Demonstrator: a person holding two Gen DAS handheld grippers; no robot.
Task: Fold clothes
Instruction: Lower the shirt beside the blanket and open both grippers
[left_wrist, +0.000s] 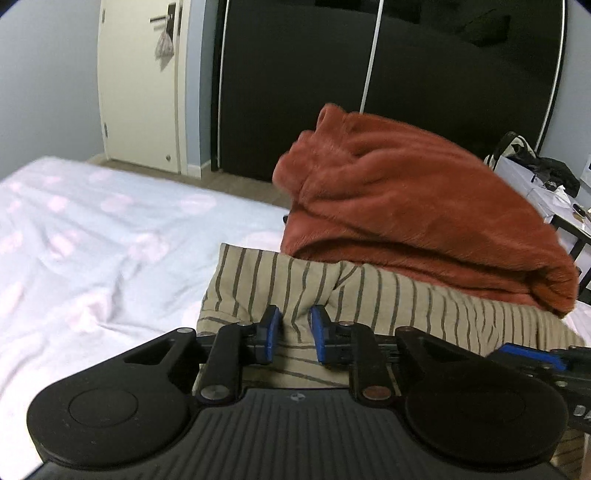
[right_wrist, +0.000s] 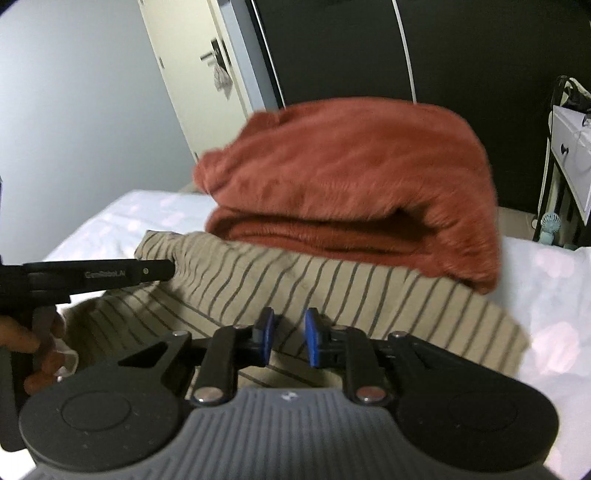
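Note:
A beige garment with dark stripes (left_wrist: 369, 295) lies on the bed, and in the right wrist view the same striped garment (right_wrist: 332, 291) spreads across the middle. My left gripper (left_wrist: 295, 330) has its blue pads closed on a bunched fold near the garment's left end. My right gripper (right_wrist: 289, 332) grips a raised layer of the same cloth further right. A folded rust-red fleece (left_wrist: 406, 206) rests on the far part of the striped garment, and the fleece (right_wrist: 351, 177) fills the middle of the right wrist view. Both views are blurred.
The bed's white sheet with pale pink spots (left_wrist: 92, 240) stretches to the left. A person's hand (right_wrist: 37, 347) holds the left tool's black body (right_wrist: 99, 275). Beyond the bed are a cream door (left_wrist: 140, 85), a dark wardrobe (left_wrist: 443, 74) and a cluttered side table (left_wrist: 546, 192).

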